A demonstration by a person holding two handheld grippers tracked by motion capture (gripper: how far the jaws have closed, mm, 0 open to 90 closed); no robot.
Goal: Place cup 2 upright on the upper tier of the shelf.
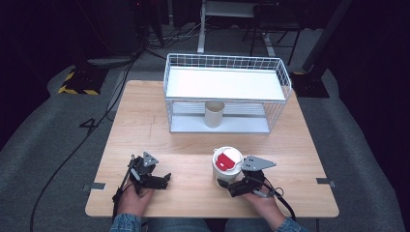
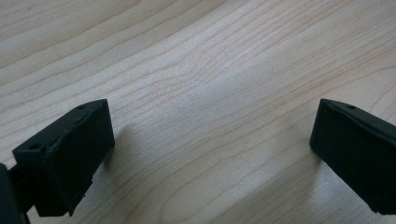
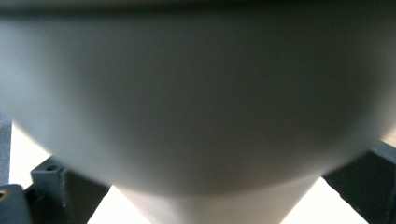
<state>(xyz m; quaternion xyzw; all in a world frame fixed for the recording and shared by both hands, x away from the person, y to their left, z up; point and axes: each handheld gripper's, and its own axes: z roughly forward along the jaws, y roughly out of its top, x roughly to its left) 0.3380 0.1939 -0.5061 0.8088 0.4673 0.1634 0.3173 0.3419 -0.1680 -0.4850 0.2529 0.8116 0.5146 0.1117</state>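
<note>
A white lidded cup (image 1: 226, 173) with a red tab on its lid stands on the wooden table (image 1: 193, 140) near the front right. My right gripper (image 1: 228, 185) has a jaw on each side of its lower part and is shut on it. In the right gripper view the cup's pale wall (image 3: 196, 102) looms very close, with the dark fingertips (image 3: 60, 186) low at both sides. My left gripper (image 1: 163, 181) rests at the front left, tilted down. Its jaws stand wide apart over bare wood (image 2: 210, 93), with nothing between the fingers (image 2: 70, 158).
A white wire rack (image 1: 227, 63) with a flat white shelf stands at the back of the table. A beige cup (image 1: 214, 114) stands upright under that shelf on the lower level. Cables trail off the table's left side onto the grey floor.
</note>
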